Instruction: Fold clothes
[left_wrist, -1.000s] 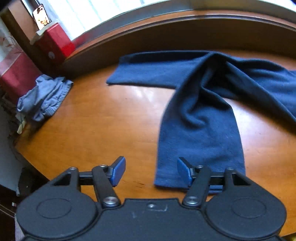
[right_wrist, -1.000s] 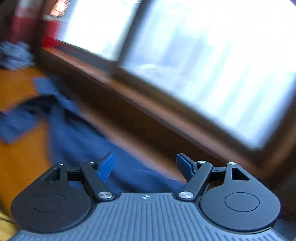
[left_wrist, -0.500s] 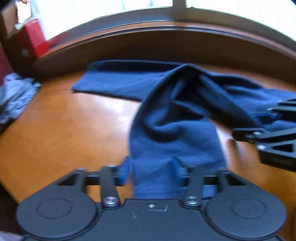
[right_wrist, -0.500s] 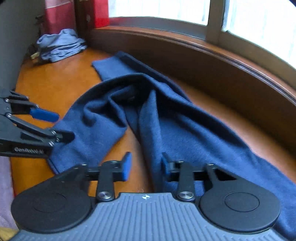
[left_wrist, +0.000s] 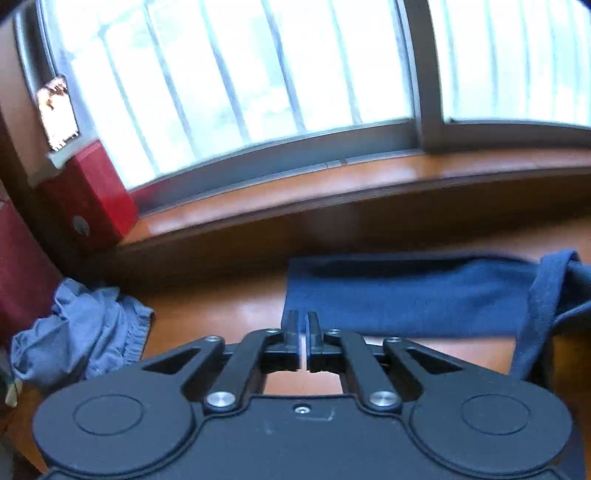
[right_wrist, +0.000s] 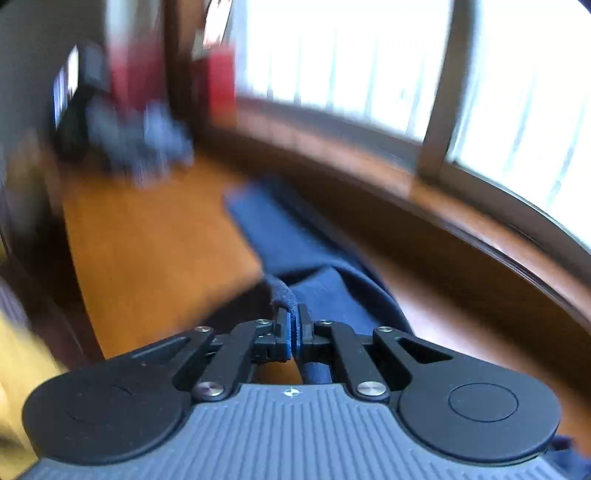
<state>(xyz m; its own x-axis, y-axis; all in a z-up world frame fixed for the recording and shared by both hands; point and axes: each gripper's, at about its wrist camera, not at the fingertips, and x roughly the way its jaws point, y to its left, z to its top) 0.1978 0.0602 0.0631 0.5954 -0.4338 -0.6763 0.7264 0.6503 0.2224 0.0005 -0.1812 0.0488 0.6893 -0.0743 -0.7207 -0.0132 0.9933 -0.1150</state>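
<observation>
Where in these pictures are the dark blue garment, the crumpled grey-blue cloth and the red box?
dark blue garment (left_wrist: 406, 295), left wrist view, the flat stretch on the table.
crumpled grey-blue cloth (left_wrist: 81, 332), left wrist view, middle of the heap.
red box (left_wrist: 88, 199), left wrist view, its front face.

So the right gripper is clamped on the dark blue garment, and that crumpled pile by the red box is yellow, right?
Not yellow: the left wrist view shows the crumpled pile by the red box is light blue. The right gripper is indeed clamped on the dark blue garment.
</observation>
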